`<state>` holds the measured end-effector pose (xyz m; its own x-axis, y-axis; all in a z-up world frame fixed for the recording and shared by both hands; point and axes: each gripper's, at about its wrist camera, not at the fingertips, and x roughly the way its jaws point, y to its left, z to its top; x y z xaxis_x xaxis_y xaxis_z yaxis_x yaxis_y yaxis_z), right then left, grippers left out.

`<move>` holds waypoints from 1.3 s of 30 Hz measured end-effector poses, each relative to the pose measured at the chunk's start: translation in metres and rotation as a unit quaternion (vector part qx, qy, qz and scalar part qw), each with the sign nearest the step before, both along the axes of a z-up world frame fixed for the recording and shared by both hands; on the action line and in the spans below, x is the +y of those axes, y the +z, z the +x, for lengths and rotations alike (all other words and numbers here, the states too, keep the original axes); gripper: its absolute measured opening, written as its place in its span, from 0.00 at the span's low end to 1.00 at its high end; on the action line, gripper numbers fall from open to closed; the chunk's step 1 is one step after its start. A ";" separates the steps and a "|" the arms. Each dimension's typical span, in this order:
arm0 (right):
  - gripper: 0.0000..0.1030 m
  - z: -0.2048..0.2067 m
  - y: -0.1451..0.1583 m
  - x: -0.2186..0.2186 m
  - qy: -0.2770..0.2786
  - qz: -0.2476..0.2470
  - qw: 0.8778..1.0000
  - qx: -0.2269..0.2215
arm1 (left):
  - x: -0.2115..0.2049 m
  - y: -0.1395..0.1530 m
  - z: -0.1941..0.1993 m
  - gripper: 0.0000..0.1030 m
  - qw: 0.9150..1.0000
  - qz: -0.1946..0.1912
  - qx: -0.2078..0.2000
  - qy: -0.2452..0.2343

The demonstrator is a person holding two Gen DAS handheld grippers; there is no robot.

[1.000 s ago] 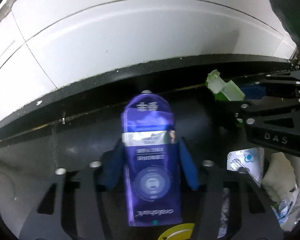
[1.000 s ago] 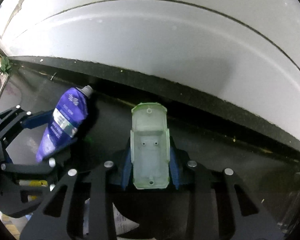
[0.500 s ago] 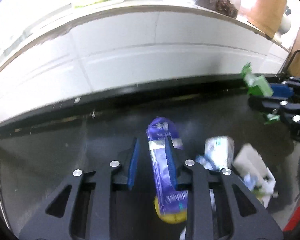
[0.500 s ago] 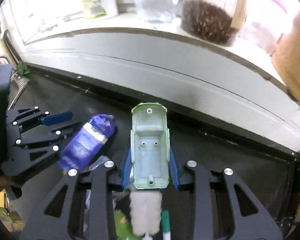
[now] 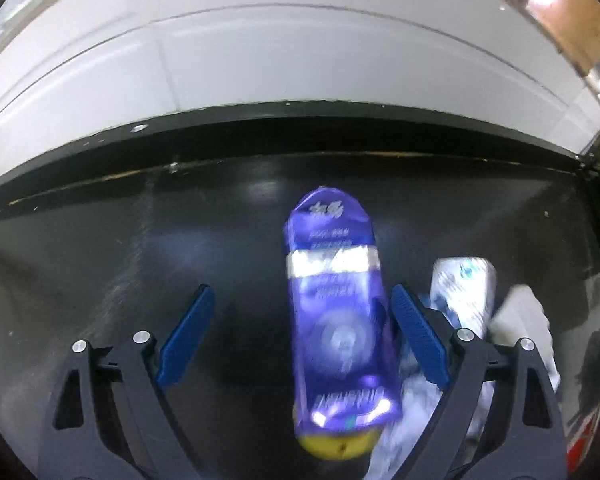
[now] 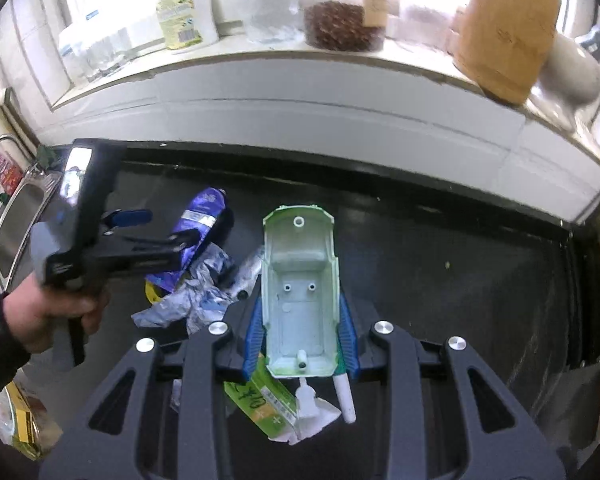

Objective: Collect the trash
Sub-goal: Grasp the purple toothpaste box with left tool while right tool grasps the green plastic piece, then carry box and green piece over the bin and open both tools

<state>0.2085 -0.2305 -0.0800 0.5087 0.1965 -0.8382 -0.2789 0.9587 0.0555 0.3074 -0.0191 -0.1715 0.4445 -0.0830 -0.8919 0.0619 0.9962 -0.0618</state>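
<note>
Trash collection at the drop-off step, by the look of it: purple pouch (image 5: 334, 304) blurred between the wide-spread blue pads of the left tool (image 5: 300, 332), seemingly let go over a heap of scraps on the black surface (image 5: 120, 248). Pads well apart; pouch close beside the right-hand pad (image 5: 418, 340), contact impossible to confirm through the blur. Beneath the pouch's lower end, a yellow round object (image 5: 336, 446); to its right, crumpled white wrappers (image 5: 464, 292).

From the right wrist view, same pouch (image 6: 198, 226) lying at the left edge of the pile, against crinkled silvery wrapping (image 6: 192, 300), with the left tool (image 6: 152, 232) just above it, gripped in a hand (image 6: 44, 312).

Right tool (image 6: 300, 332) clamped on a pale green plastic shell (image 6: 300, 280), hollow side up, pinched low at both flanks by the blue pads and held above the heap. Directly under it: a green-and-yellow carton (image 6: 264, 398), torn white paper (image 6: 316, 414) and a white stick (image 6: 346, 396).

Likely next: spreading the right tool's pads to let the shell fall among the gathered scraps, then drawing both tools back. Calls for a release squarely over the pile, so the light shell does not bounce clear across the glossy surface.
</note>
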 end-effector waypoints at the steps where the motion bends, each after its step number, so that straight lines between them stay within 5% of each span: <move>1: 0.32 0.002 -0.002 -0.002 -0.003 0.001 1.000 0.002 | 0.000 -0.001 0.002 0.85 1.000 0.003 -0.003 -0.002; 5: 0.32 0.004 -0.007 -0.002 -0.007 0.002 1.000 0.006 | -0.018 -0.012 0.015 0.84 1.000 0.019 0.005 -0.024; 9: 0.32 0.011 -0.012 0.000 -0.005 0.003 1.000 0.013 | -0.023 -0.016 0.014 0.49 0.999 0.031 -0.001 -0.033; 17: 0.32 0.013 -0.004 0.011 0.006 0.007 1.000 0.005 | -0.010 0.022 -0.011 0.49 0.998 0.025 -0.039 -0.034; 24: 0.32 -0.004 0.014 0.037 0.026 0.011 1.000 -0.011 | -0.011 0.083 -0.094 0.49 0.995 0.029 -0.084 -0.033; 39: 0.32 -0.094 0.028 0.162 0.131 0.013 0.991 -0.012 | 0.121 0.114 -0.275 0.49 0.991 0.040 -0.096 0.080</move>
